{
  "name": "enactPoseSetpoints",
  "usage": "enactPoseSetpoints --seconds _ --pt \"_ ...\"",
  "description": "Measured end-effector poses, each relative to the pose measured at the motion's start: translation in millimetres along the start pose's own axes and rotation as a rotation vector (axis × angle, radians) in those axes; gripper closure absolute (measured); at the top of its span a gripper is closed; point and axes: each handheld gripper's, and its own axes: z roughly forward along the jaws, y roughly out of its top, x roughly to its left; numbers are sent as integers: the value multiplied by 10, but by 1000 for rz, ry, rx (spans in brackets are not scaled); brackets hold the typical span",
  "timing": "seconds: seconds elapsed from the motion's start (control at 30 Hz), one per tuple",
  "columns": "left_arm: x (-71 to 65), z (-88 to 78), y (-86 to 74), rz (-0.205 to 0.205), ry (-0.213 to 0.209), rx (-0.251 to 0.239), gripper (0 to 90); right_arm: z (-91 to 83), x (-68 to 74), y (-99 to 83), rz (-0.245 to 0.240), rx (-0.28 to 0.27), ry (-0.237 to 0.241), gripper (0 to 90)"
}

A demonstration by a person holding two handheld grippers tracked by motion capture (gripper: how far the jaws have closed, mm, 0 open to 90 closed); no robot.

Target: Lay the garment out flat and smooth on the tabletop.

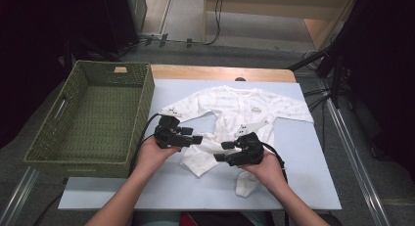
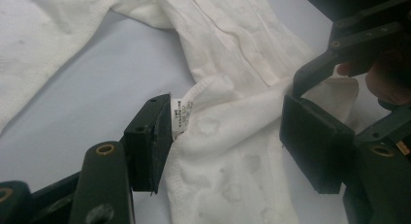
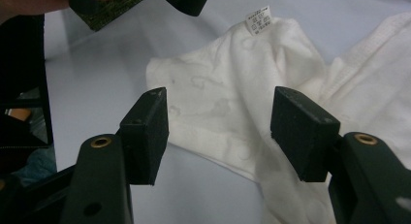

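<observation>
The white baby romper (image 1: 235,118) is spread on the surface (image 1: 303,182); its folded leg lies between both hand-held grippers, left (image 1: 193,139) and right (image 1: 222,151), each apparently open and empty.

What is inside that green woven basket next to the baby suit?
Nothing that I can see: the green basket shows its bare woven floor in the high view. Its near wall hides a strip of the floor just behind it. The white baby suit lies outside, on the table.

Care label (image 2: 180,118) print too small to read, romper (image 1: 235,119) legs perhaps partly hidden under both hands' tools
</observation>
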Motion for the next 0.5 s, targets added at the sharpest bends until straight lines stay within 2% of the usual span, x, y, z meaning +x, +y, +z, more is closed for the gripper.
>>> enactPoseSetpoints --seconds 0.07,0.1,0.5 --pt "-10 -10 -7 -1 2 -3 367 28 14 -4 6 11 4 372" --pt "-11 -17 -11 3 1 -4 366 44 19 -4 -9 11 4 373" --pt "-23 -56 -57 0 7 15 367 216 161 11 -54 54 14 365"
